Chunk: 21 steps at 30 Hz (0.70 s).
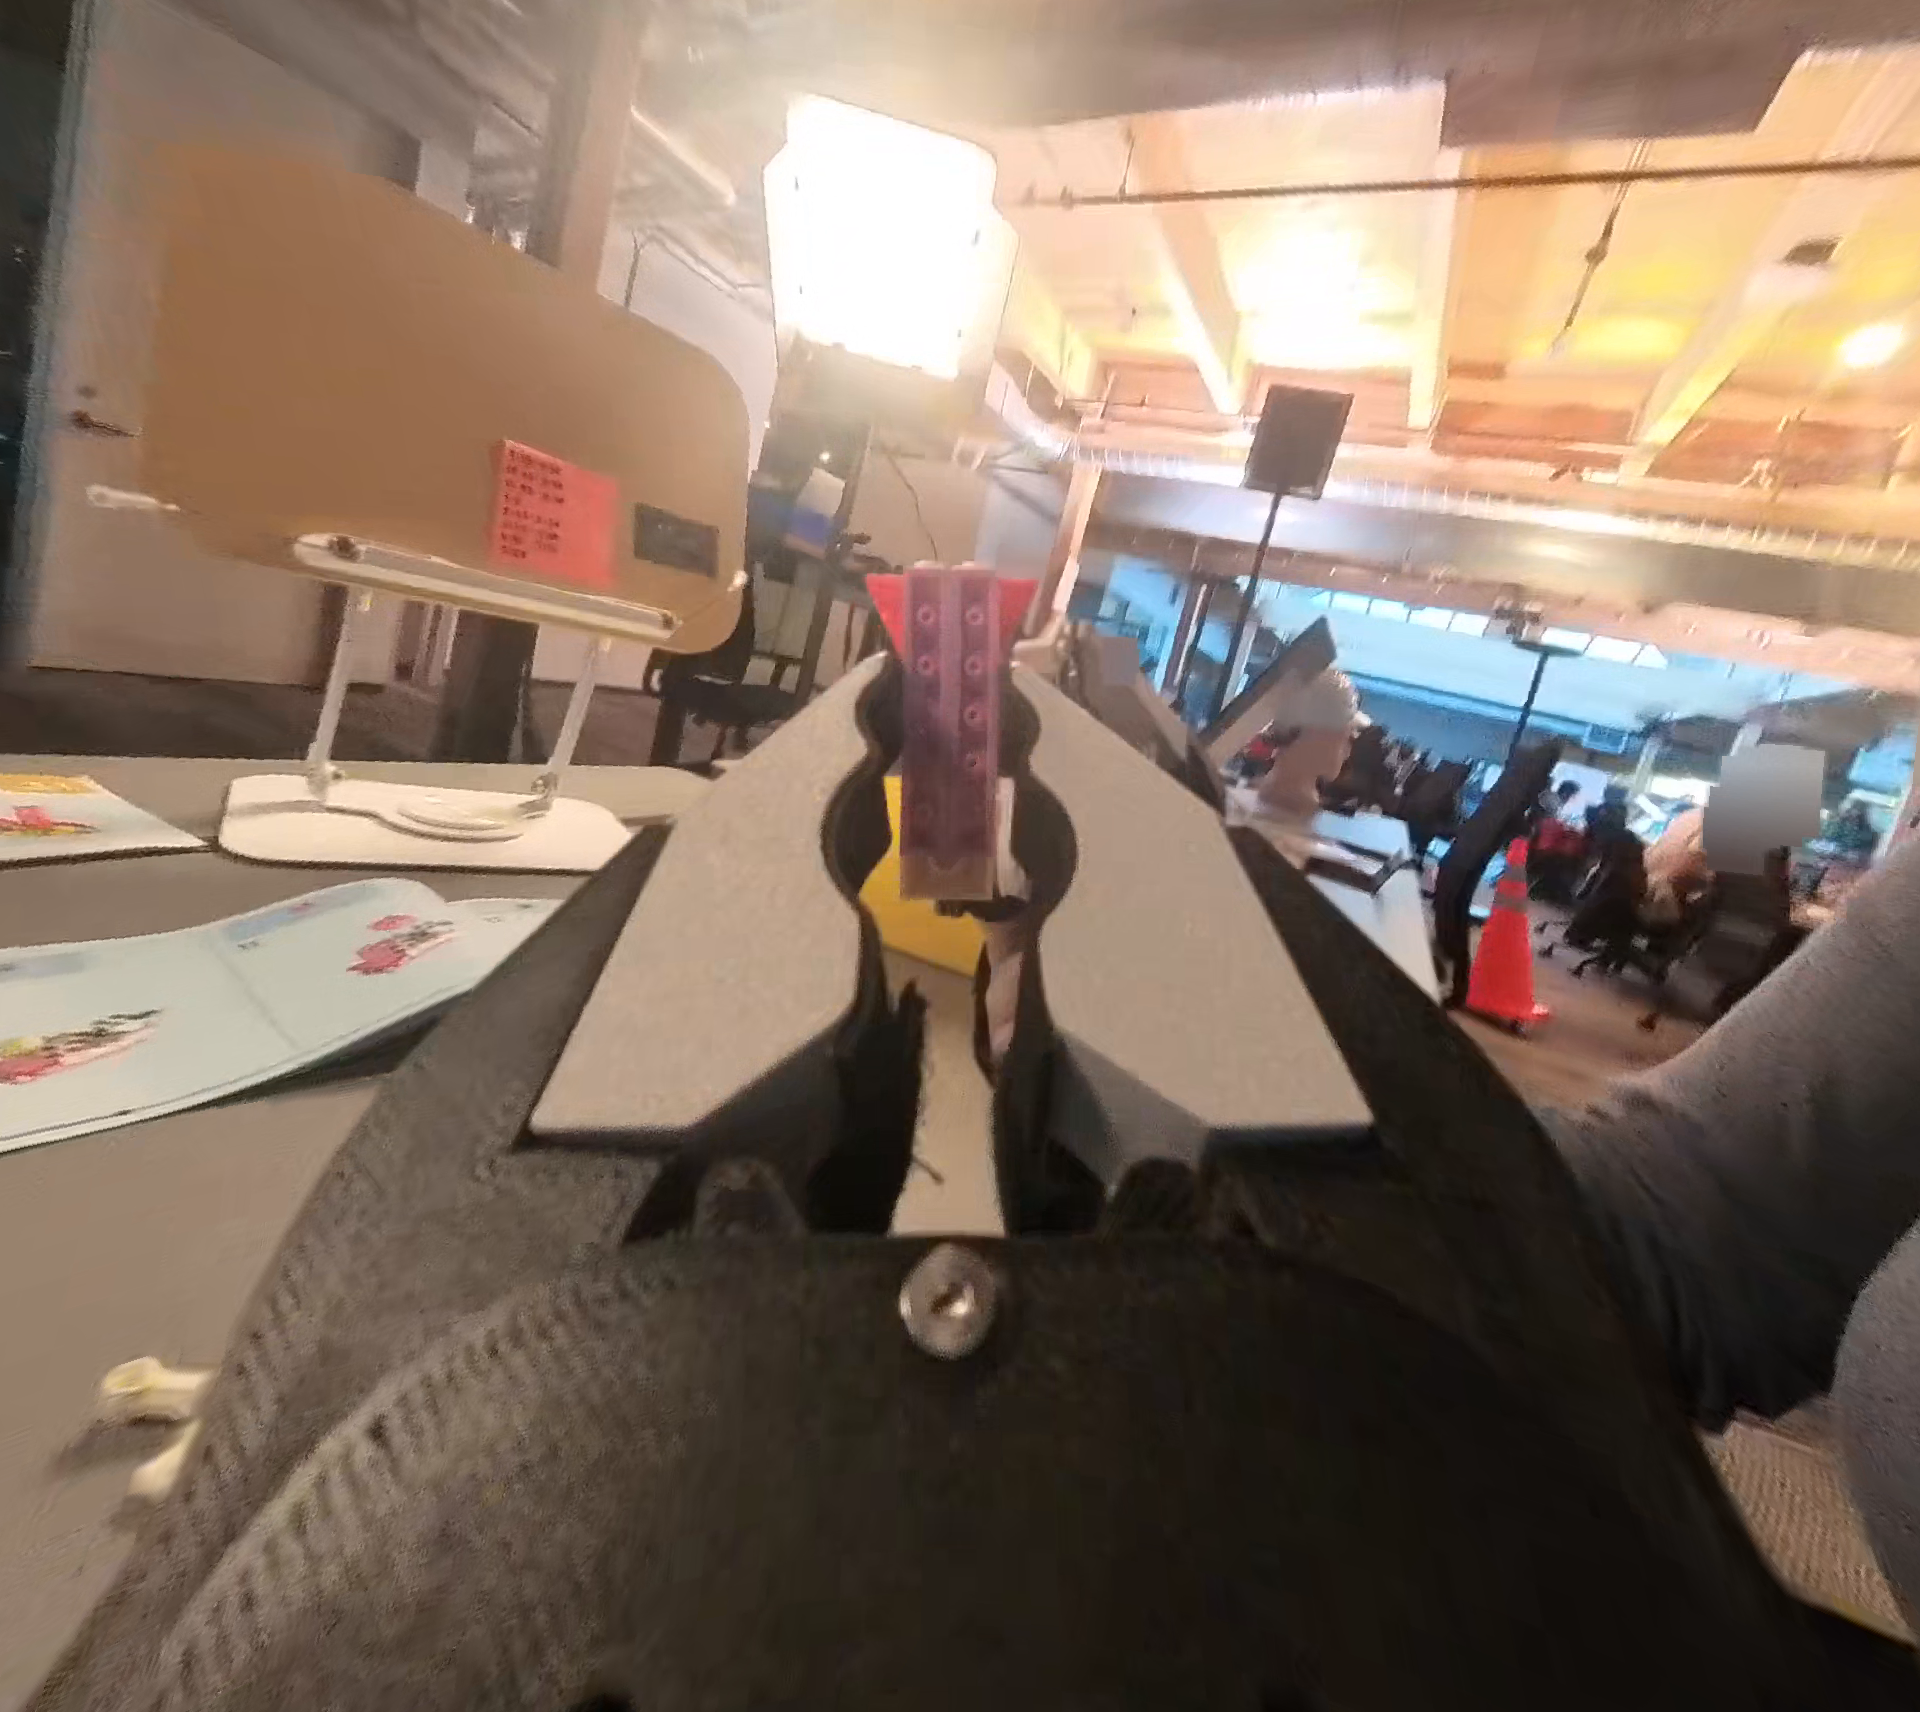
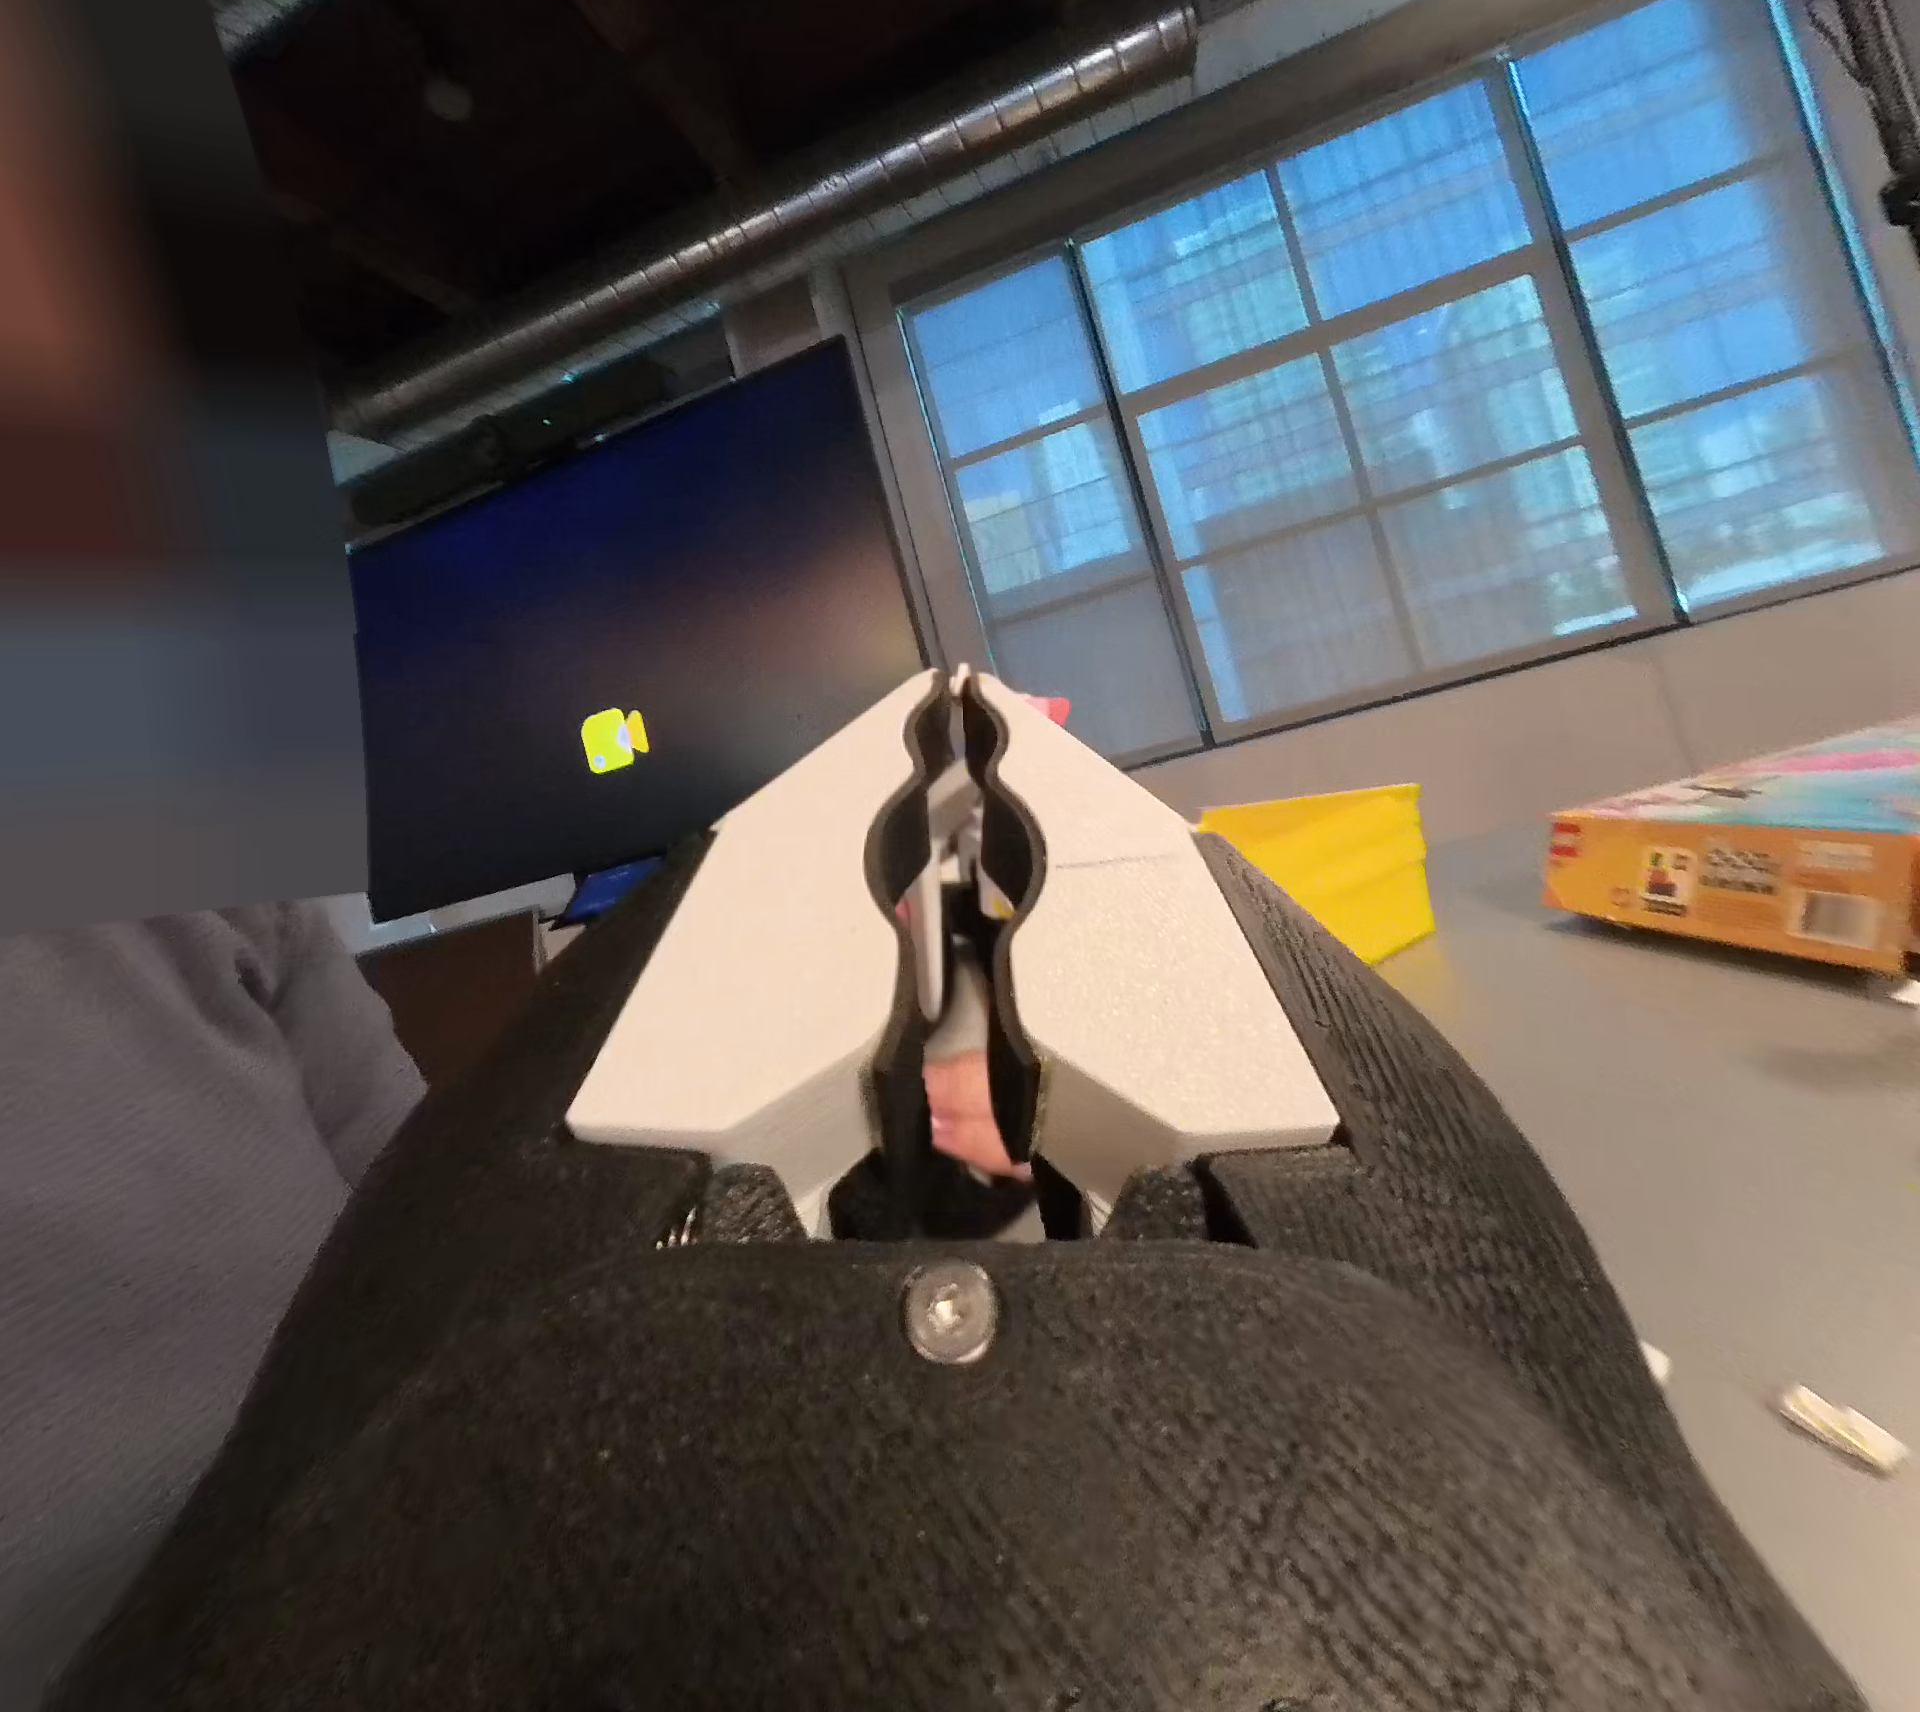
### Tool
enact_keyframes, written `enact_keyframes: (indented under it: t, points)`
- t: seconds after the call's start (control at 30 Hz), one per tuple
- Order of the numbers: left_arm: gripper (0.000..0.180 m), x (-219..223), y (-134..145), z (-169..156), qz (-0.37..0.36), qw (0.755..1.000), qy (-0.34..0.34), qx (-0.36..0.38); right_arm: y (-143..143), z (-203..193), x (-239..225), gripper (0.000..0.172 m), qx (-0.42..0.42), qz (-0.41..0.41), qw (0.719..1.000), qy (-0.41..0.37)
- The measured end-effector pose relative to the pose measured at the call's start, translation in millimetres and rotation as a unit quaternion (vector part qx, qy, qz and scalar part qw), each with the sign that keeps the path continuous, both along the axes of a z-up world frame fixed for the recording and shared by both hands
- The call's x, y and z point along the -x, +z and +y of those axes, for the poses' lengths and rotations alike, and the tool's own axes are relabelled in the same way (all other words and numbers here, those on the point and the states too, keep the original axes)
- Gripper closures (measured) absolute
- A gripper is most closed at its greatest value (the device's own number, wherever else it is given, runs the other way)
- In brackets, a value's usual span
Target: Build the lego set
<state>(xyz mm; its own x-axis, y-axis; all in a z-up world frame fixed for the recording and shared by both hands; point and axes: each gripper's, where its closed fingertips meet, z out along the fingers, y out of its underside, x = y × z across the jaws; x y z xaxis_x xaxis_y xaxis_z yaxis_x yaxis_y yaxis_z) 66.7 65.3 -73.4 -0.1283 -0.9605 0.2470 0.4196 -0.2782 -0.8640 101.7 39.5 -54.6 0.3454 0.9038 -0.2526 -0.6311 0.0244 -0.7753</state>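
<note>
Your left gripper [image 1: 951, 675] is lifted off the grey table [image 1: 125, 1247] and pinches a purple studded brick assembly [image 1: 948, 727] with red wedge pieces [image 1: 894, 608] at its top end. Both pads press against the sides of the purple stack, which stands upright between the fingers and pokes out past the tips. A small white part [image 1: 1006, 841] sits against the right side of the stack, low in the grasp.

Your right gripper [image 2: 956, 696] has its fingers pressed together on a thin white piece [image 2: 951, 805]; the piece's edge shows just past the tips and its body runs down the slot between the pads. A bit of red [image 2: 1049, 708] peeks out just behind the right fingertip (what it belongs to cannot be told from this view).

On the table, toward its left edge in the left wrist view, lie open instruction booklets [image 1: 239, 966] with a white stand [image 1: 436, 815] holding a brown board [image 1: 416, 374] behind them. Two small white parts [image 1: 156, 1382] lie near the table's near edge. In the right wrist view, a yellow bin [image 2: 1340, 862] stands on the table just right of the gripper, and farther right lies a colourful toy box [image 2: 1745, 862]. More small pale pieces [image 2: 1839, 1439] lie on the table near its right edge. A dark screen [image 2: 623, 623] and large windows [image 2: 1403, 374] fill the background.
</note>
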Motion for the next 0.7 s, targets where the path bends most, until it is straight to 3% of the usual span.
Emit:
enact_keyframes:
  t: [0.17, 0.27, 0.37, 0.43, 0.5, 0.6, 0.7]
  points:
    - [0.164, -13.3, -5.1, 3.1, -0.021, 0.998, 0.046, 0.035, 1.3, -3.4, 17.4, 0.172, -0.014, -0.024, 1.000, 0.005]
    - [0.165, -19.3, -7.9, 10.7, -0.010, 0.993, 0.114, 0.038, -2.7, -2.6, 25.1, 0.172, -0.024, -0.059, 0.998, -0.024]
    - [0.164, -15.2, -10.3, 19.9, 0.011, 0.980, 0.200, 0.011, -15.1, 7.5, 18.8, 0.172, -0.018, -0.144, 0.985, -0.093]
    - [0.164, -8.6, -16.7, 28.9, 0.040, 0.968, 0.246, -0.017, -51.7, 26.7, 0.2, 0.171, 0.049, -0.272, 0.951, -0.142]
    - [0.164, -0.1, -25.9, 39.6, 0.065, 0.959, 0.275, -0.031, -99.4, 31.3, -22.1, 0.171, 0.134, -0.387, 0.903, -0.131]
    - [0.165, 11.4, -34.3, 49.1, 0.065, 0.956, 0.284, -0.026, -148.8, 27.5, -45.0, 0.171, 0.225, -0.449, 0.860, -0.088]
    - [0.165, 10.9, -38.3, 51.8, 0.062, 0.962, 0.265, -0.001, -183.6, 25.0, -53.5, 0.171, 0.259, -0.504, 0.821, -0.066]
